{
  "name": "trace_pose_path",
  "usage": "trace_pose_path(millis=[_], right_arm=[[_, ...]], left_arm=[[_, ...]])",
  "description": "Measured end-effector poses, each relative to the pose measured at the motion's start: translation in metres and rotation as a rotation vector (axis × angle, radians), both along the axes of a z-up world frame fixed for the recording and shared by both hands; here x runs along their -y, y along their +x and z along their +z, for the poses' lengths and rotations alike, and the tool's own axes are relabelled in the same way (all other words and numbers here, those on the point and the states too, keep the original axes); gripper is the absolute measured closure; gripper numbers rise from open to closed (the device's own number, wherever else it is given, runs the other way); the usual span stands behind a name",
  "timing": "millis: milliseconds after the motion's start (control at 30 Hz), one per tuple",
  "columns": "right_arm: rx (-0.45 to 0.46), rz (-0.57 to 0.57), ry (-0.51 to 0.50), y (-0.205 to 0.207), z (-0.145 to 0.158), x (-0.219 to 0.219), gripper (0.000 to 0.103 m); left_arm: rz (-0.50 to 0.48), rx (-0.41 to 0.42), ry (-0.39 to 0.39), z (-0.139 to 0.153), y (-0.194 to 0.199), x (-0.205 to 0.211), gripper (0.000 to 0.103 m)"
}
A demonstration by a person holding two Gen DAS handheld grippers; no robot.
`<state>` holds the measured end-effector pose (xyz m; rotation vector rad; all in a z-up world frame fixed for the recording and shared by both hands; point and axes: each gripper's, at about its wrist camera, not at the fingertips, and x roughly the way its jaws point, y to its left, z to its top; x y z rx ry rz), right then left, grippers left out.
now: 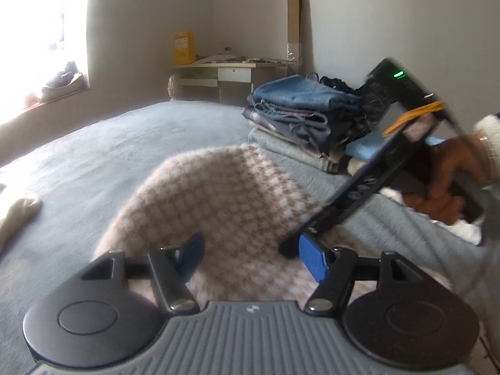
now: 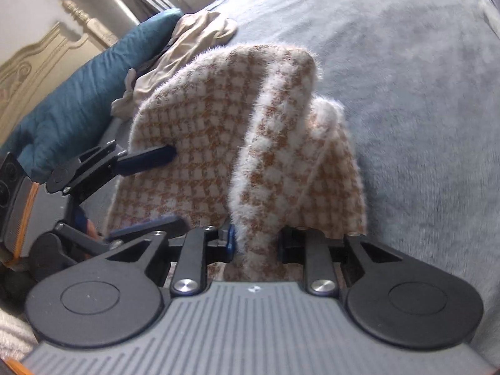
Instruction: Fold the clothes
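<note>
A fuzzy cream-and-tan checked sweater (image 1: 218, 193) (image 2: 203, 109) lies humped on the blue-grey bedcover (image 1: 125, 143). In the right wrist view my right gripper (image 2: 257, 243) is shut on a raised fold of it, pinched narrowly between the pads. My left gripper (image 1: 251, 257) stands wide, and the fabric runs flat and unbunched between its blue fingers. From the right wrist view the left gripper (image 2: 175, 187) reaches in over the sweater's left edge. In the left wrist view a hand (image 1: 450, 172) holds the right gripper (image 1: 286, 247), whose tip meets the sweater beside my left gripper's right finger.
A stack of folded clothes (image 1: 297, 118), jeans on top, sits on the bed's far right. A beige garment (image 2: 200, 37) (image 1: 18, 209) lies crumpled beyond the sweater beside a teal pillow (image 2: 78, 93). A desk (image 1: 231, 72) stands against the far wall.
</note>
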<state>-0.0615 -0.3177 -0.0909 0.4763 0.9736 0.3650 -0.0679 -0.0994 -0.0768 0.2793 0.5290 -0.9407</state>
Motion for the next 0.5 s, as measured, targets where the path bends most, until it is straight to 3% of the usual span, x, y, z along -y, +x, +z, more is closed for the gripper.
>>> trace_pose_path(millis=[100, 233, 400, 500], right_arm=[[-0.014, -0.004, 0.000, 0.005, -0.005, 0.001, 0.081], [-0.024, -0.020, 0.022, -0.001, -0.008, 0.009, 0.077], [-0.107, -0.079, 0.064, -0.020, 0.004, 0.027, 0.058], [-0.144, -0.106, 0.068, -0.043, 0.013, 0.040, 0.054]], left_arm=[[-0.075, -0.024, 0.025, -0.003, -0.019, -0.004, 0.034], [-0.098, 0.148, 0.160, -0.028, -0.050, 0.014, 0.027], [-0.090, 0.144, 0.158, -0.033, -0.051, 0.019, 0.026], [-0.084, 0.141, 0.160, -0.030, -0.051, 0.018, 0.025]])
